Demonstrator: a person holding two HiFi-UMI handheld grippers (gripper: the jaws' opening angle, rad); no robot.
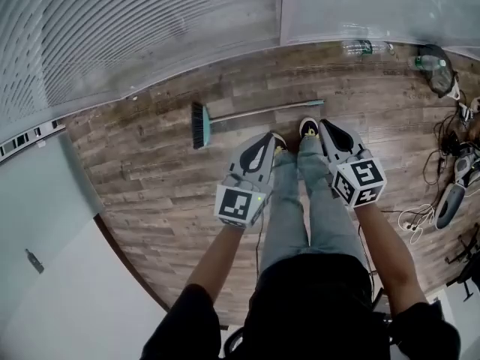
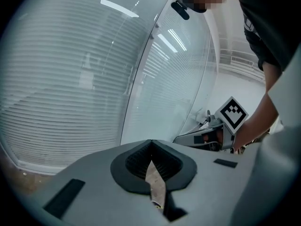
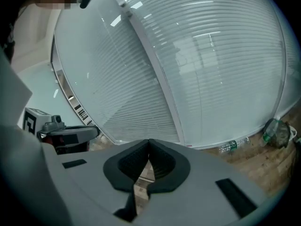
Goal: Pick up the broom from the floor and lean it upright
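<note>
The broom [image 1: 225, 118] lies flat on the wooden floor in the head view, its teal bristle head [image 1: 199, 125] to the left and its thin handle running right toward the person's shoes. My left gripper [image 1: 264, 147] is shut and empty, its tip a little below the handle. My right gripper [image 1: 328, 130] is also shut and empty, just below the handle's right end. Neither touches the broom. In both gripper views the dark pads meet at the tip with nothing between them; the left gripper [image 2: 151, 147] and the right gripper [image 3: 149, 146] face the blinds.
White blinds [image 1: 112, 36] and a glass wall line the far edge of the floor. A plastic bottle [image 1: 366, 47] lies by the wall; a dark bag [image 1: 436, 67] and cables [image 1: 450, 193] clutter the right. A white cabinet [image 1: 52, 261] stands at left.
</note>
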